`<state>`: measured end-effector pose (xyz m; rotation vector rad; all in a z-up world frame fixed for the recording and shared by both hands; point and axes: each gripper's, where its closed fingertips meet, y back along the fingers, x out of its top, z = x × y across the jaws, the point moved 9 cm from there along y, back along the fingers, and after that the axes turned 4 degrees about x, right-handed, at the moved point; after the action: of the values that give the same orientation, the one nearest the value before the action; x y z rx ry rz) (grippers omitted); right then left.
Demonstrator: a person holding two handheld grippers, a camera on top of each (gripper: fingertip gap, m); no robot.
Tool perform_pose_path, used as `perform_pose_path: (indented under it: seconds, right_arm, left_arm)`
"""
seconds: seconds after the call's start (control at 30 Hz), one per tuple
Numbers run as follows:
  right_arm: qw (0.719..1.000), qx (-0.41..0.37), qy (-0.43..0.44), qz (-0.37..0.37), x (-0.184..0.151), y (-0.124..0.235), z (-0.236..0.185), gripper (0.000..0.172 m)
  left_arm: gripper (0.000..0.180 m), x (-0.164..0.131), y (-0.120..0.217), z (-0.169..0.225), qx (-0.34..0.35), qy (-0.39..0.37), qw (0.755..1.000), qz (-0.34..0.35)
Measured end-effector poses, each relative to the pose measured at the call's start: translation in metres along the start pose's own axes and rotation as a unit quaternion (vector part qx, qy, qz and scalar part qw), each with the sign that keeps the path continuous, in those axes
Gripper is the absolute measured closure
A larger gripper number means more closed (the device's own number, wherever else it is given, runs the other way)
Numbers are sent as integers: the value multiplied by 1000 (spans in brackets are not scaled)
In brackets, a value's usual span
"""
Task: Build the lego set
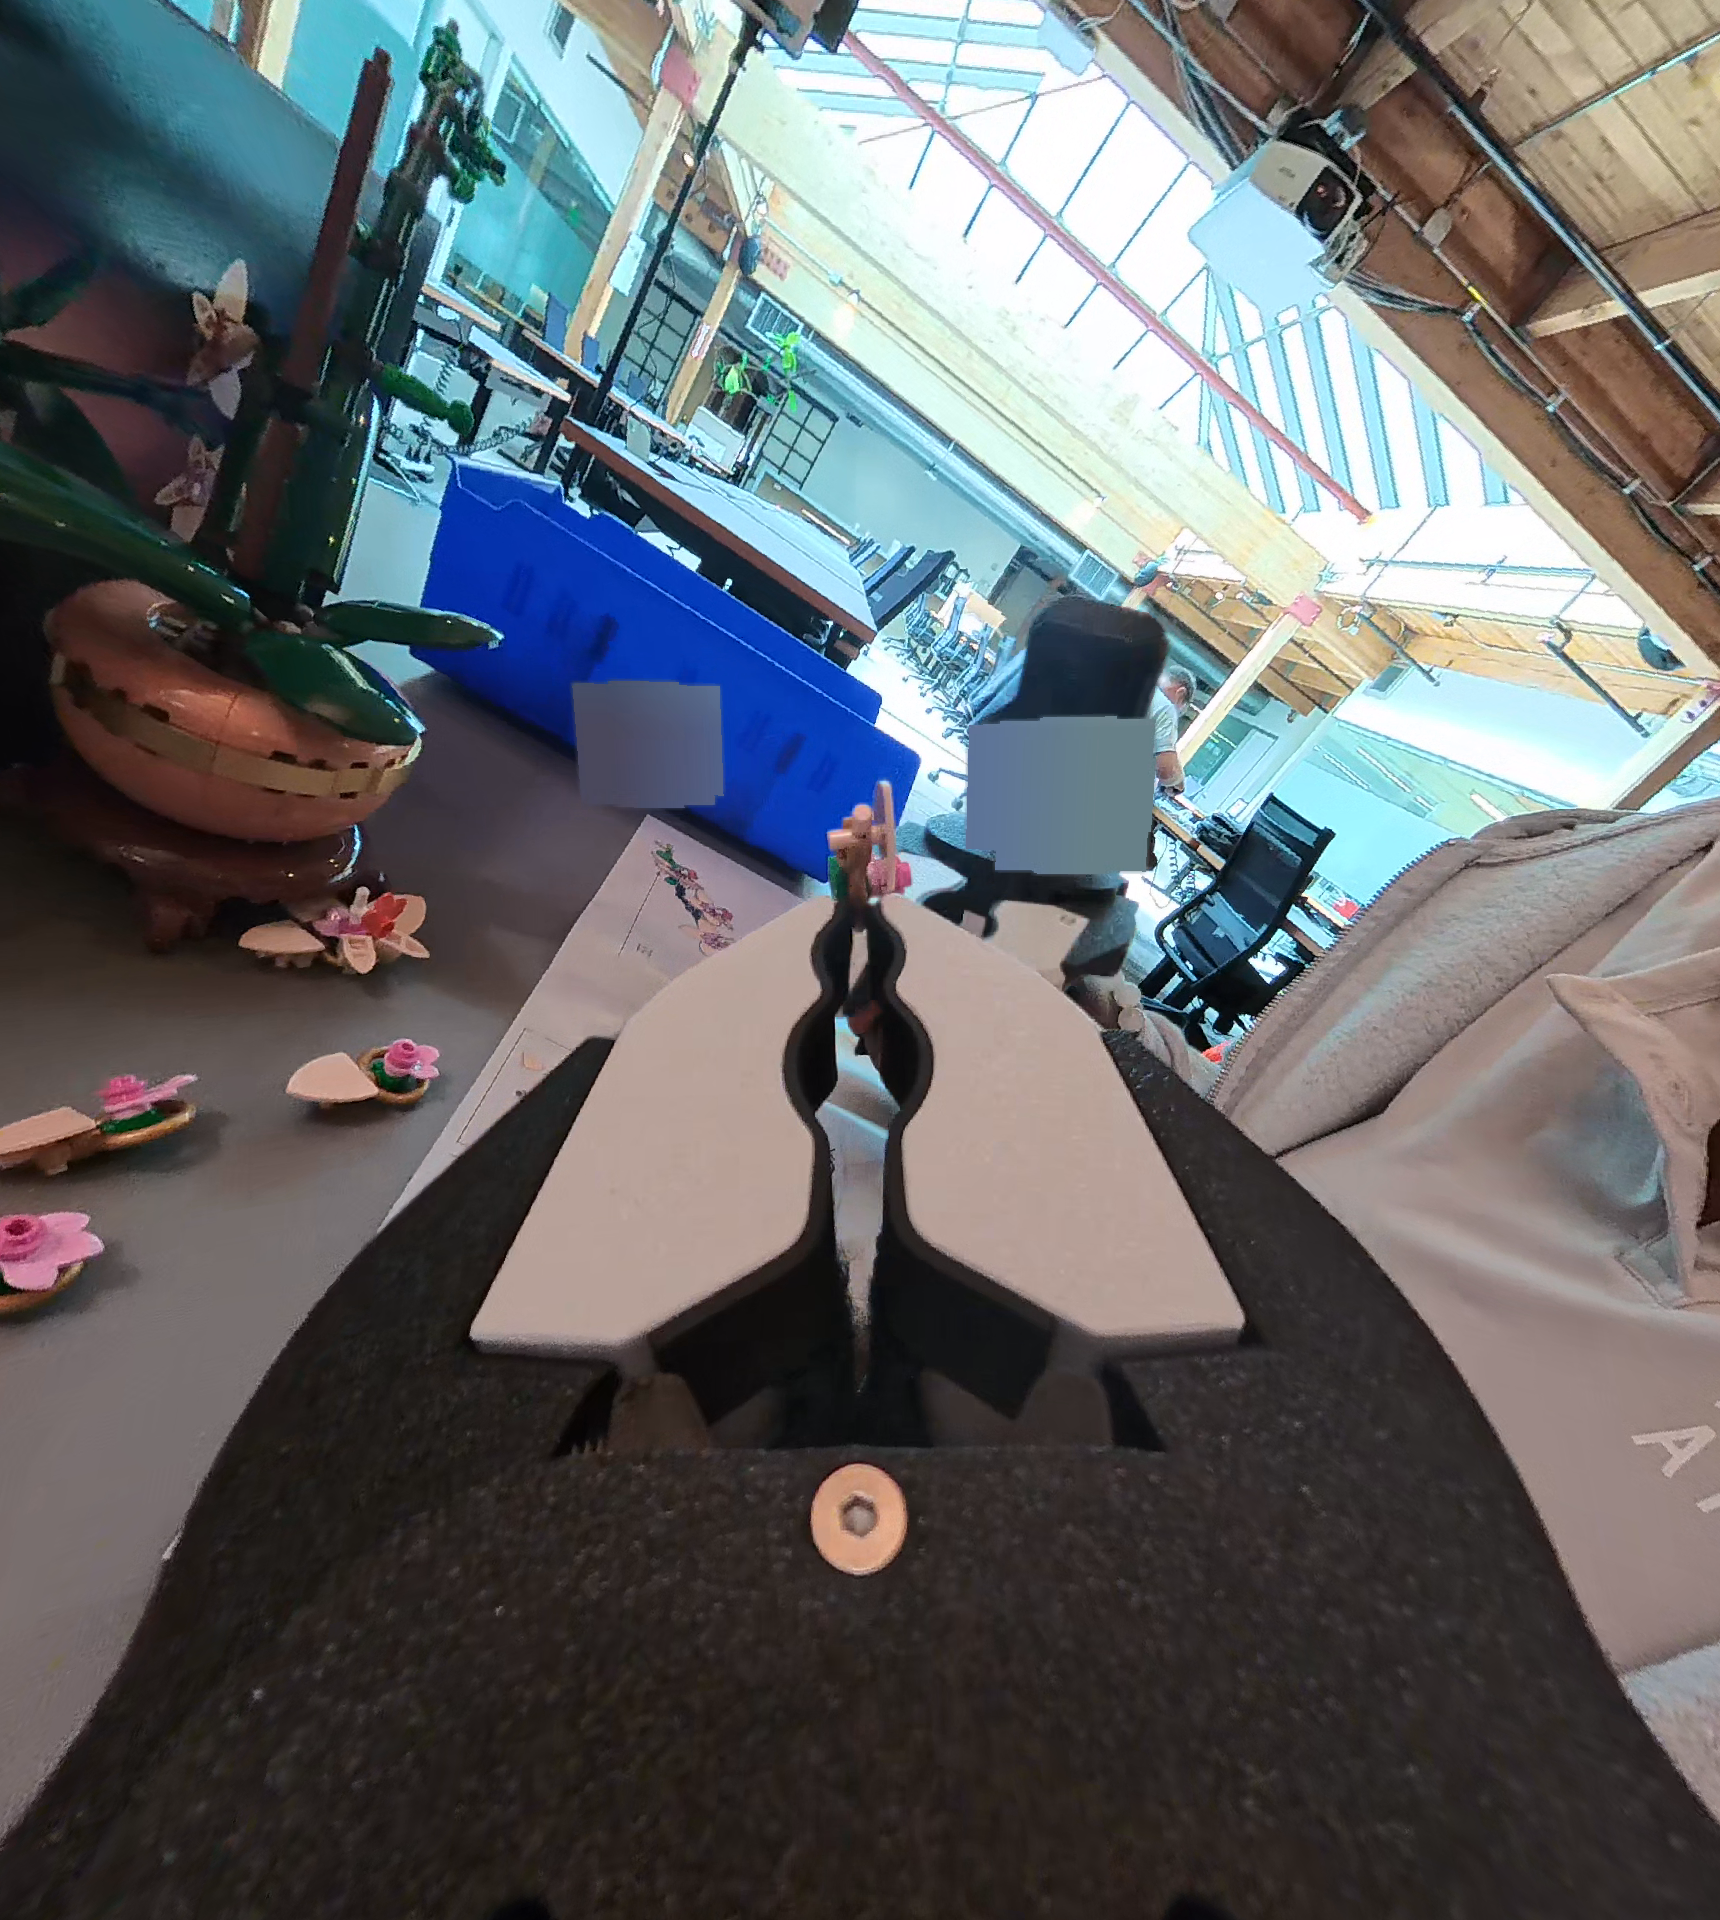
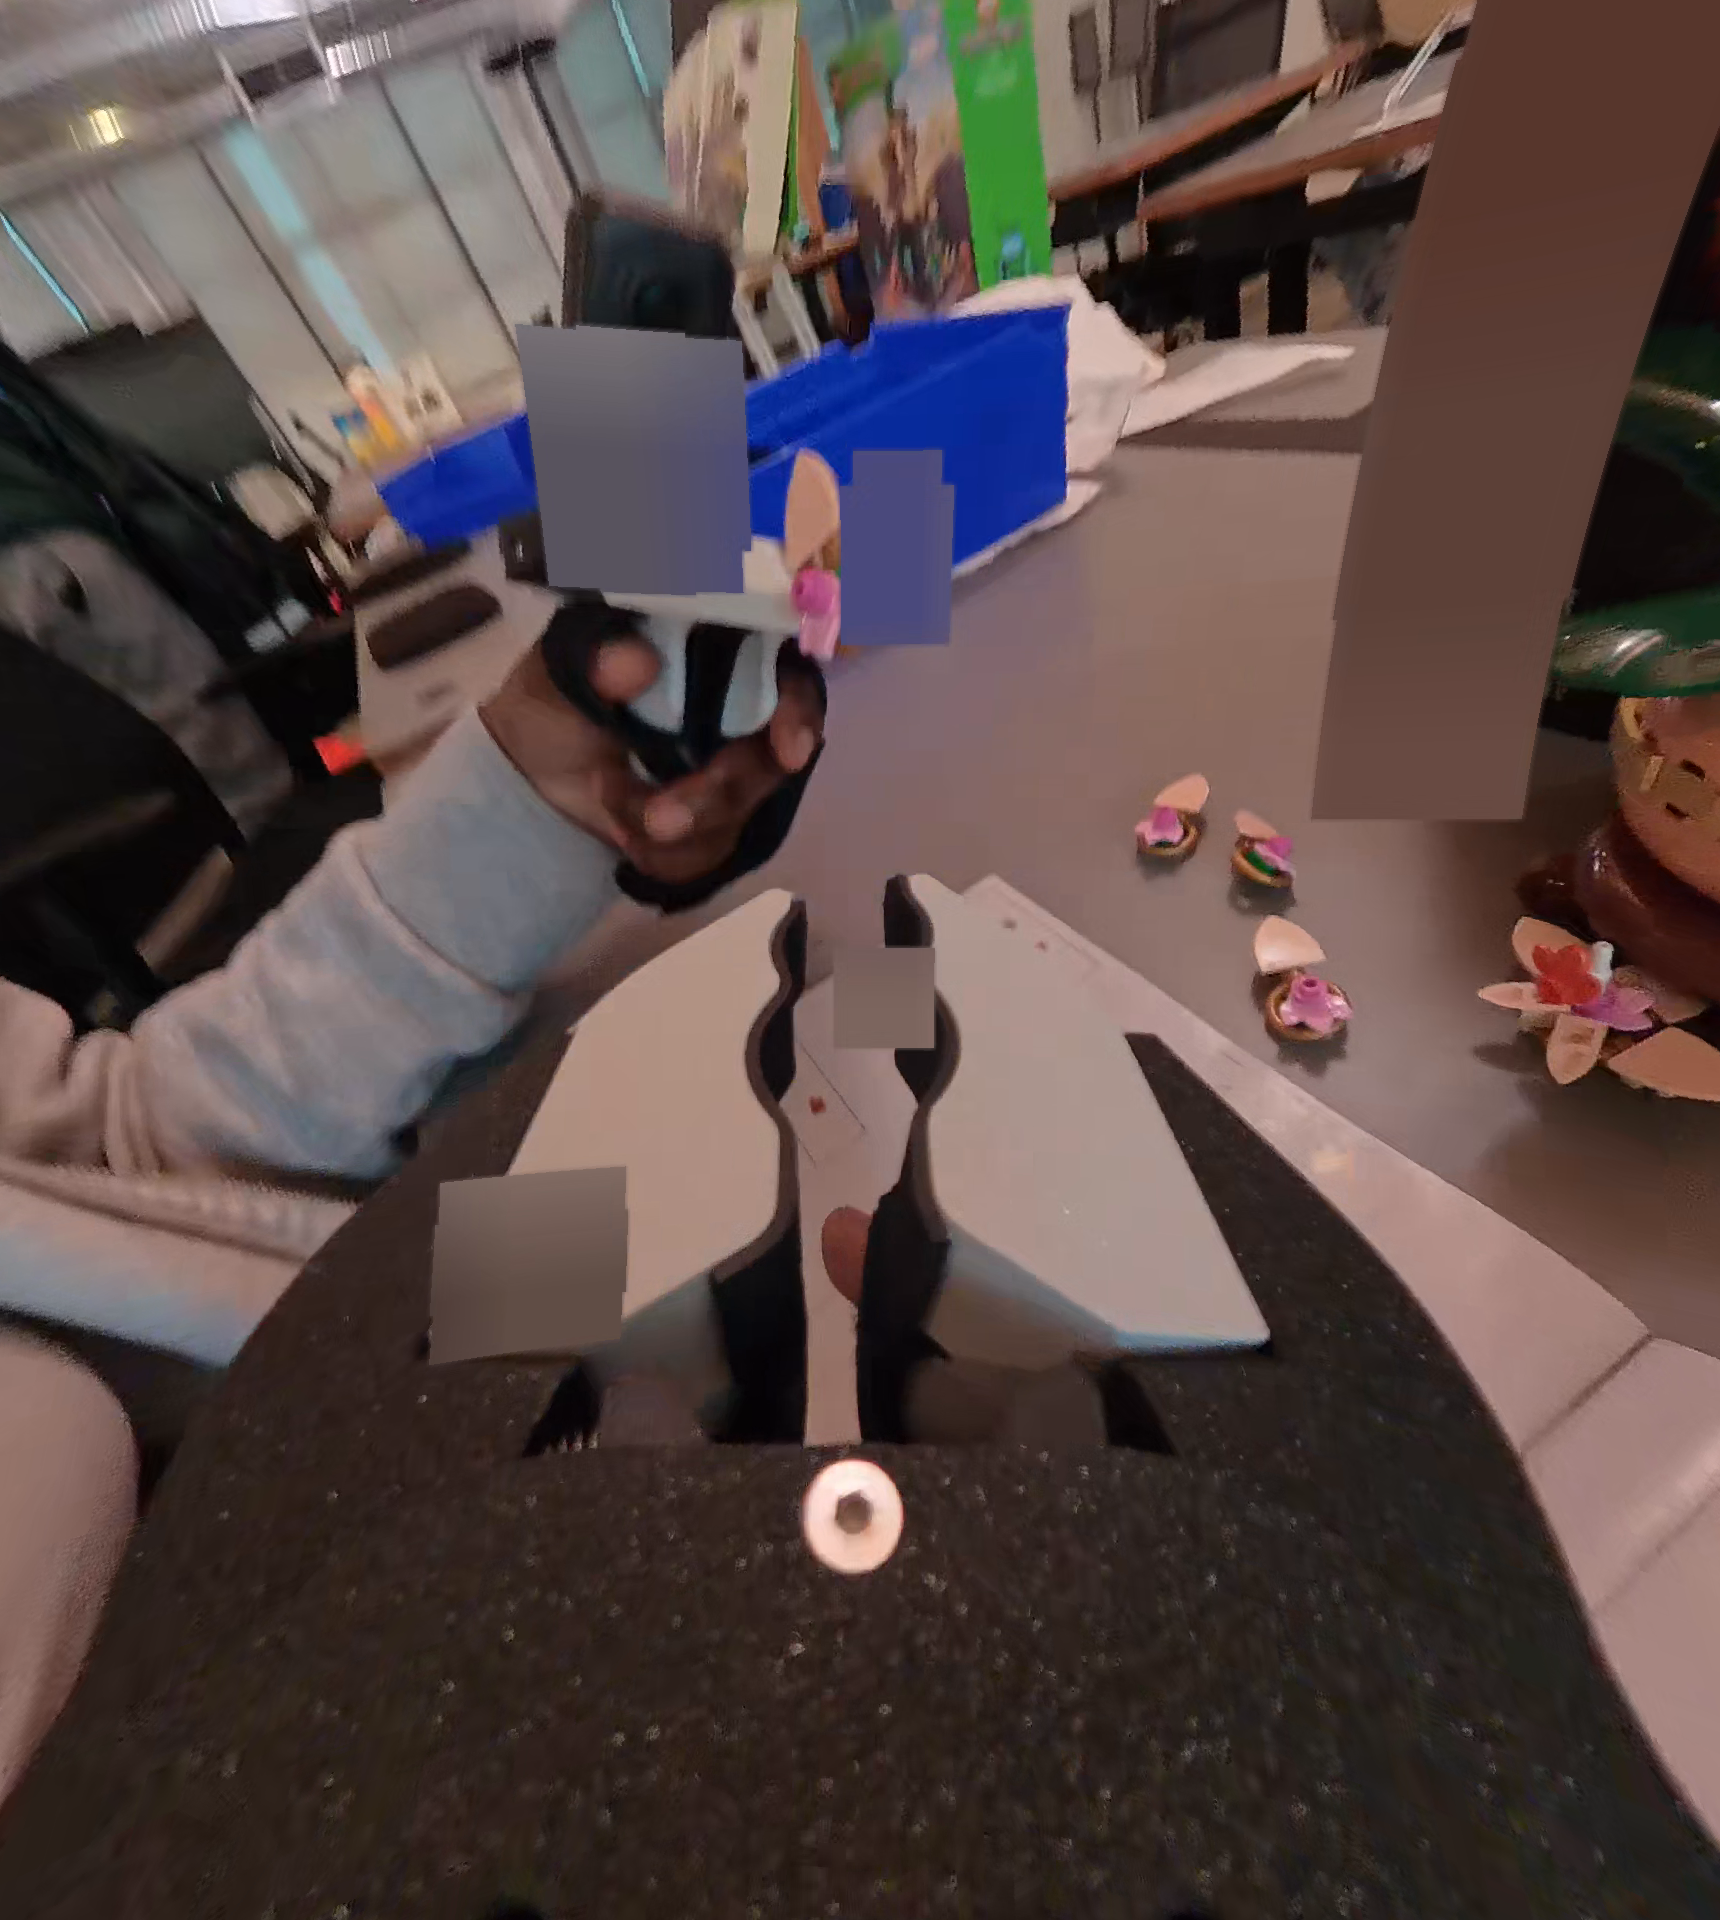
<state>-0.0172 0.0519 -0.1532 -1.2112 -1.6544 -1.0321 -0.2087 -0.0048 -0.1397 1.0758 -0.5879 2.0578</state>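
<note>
So the left gripper [image 1: 861, 904] is clenched on a small brick-built flower piece [image 1: 868, 847]: tan stem bits, a green stud, a pink blossom and a pale petal sticking up past the fingertips. It's held off the grey table [image 1: 212, 1403], long axis running straight out along the fingers and tipped upward. From the right wrist view you see the same piece [image 2: 814, 566] poking out of that gripper, up and a bit left of the right gripper [image 2: 843, 914], which is nearer to the camera and lower. The right one is released, nothing between its pads, hovering over the instruction booklet [image 2: 1064, 966]. Out to its right sit three loose flower sub-assemblies [image 2: 1303, 997] on gold rings, then a bigger red-and-pink blossom [image 2: 1604, 1003] just beside the base of the brick orchid pot [image 2: 1718, 821]. Blue bin [image 1: 648, 634] is behind all that.
</note>
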Motion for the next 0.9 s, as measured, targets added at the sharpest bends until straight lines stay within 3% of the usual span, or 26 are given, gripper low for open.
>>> perform_pose_path:
  seconds: [0.27, 0.53, 0.73, 0.9]
  right_arm:
    - [996, -16, 58, -62, -4, 0, 2, 158]
    - [997, -29, 56, -54, -7, 4, 11, 157]
    - [987, -70, 133, -51, -2, 8, 14, 158]
    - [965, -20, 209, -155, 3, -3, 20, 157]
  left_arm:
    - [178, -2, 1, -5, 16, 8, 1000, -8]
    - [178, -4, 0, -7, 24, 12, 999, -22]
    - [178, -3, 3, -9, 35, 15, 999, -8]
    - [178, 0, 8, -13, 52, 24, 998, 13]
